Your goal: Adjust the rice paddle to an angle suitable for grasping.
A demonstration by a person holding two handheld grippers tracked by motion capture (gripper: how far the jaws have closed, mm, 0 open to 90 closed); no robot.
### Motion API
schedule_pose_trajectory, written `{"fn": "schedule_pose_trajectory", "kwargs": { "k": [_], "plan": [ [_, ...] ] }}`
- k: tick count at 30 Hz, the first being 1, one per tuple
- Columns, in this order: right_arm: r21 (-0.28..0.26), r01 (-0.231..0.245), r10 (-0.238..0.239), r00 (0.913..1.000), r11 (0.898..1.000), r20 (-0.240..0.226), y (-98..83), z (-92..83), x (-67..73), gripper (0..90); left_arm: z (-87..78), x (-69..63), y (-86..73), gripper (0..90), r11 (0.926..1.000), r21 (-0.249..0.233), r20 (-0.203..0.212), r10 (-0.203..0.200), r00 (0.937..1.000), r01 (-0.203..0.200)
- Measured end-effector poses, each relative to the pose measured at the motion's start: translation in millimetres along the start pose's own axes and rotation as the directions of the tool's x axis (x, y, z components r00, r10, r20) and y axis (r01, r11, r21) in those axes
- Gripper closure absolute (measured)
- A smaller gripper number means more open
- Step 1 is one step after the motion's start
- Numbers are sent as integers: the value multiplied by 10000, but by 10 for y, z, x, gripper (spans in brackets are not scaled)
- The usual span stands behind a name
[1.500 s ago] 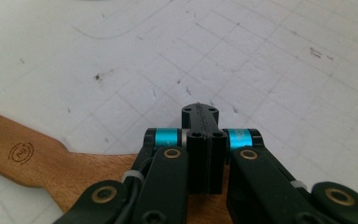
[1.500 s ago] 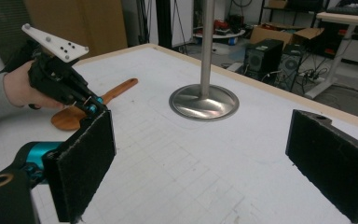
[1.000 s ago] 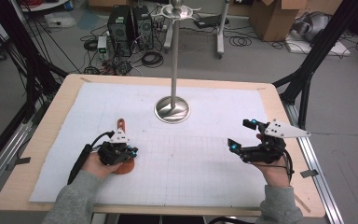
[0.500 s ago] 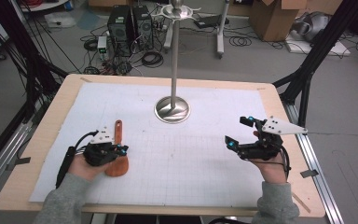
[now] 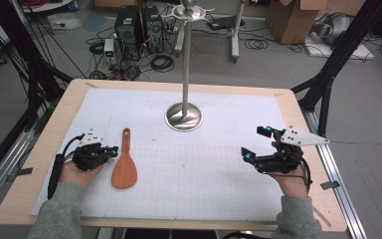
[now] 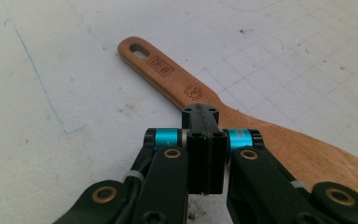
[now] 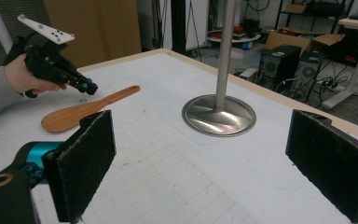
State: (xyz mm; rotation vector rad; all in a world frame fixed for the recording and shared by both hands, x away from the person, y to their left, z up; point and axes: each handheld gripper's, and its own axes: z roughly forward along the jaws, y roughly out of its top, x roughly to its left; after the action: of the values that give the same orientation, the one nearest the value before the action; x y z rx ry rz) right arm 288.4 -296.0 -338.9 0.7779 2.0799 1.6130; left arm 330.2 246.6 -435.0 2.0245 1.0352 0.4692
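1. High view: wooden spatula (image 5: 124,166) lies flat on the white mat (image 5: 219,164), just right of the left gripper (image 5: 110,149); right gripper (image 5: 256,143) gapes wide, empty
2. Left gripper view: jaws pressed together on nothing, spatula just beyond
3. Right gripper view: pads (image 7: 81,158) far apart, metal stand (image 7: 219,114) ahead

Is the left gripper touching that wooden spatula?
Apart. The high view shows bare paper between the shut left gripper and the wooden spatula.
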Motion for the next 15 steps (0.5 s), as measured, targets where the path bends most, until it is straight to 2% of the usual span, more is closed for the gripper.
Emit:
{"fn": "schedule_pose_trajectory", "kwargs": {
  "k": [2,4,8,15],
  "plan": [
    [-50,70,-70,10000,10000,3,-1,-10,1,70,47,-7,-9,897,9997,261,-202,35,9998,-30],
    [-2,45,-45,10000,10000,4,-6,-24,5,70,78,-14,-13,897,9992,398,-179,114,9998,-107],
    [12,30,-30,10000,10000,93,-17,-44,4,70,116,-10,-10,897,9989,436,-101,203,9997,-199],
    [75,18,-19,9999,10000,153,-41,-60,-4,70,160,-8,1,898,9996,281,110,9,9999,-12]
  ]
}}
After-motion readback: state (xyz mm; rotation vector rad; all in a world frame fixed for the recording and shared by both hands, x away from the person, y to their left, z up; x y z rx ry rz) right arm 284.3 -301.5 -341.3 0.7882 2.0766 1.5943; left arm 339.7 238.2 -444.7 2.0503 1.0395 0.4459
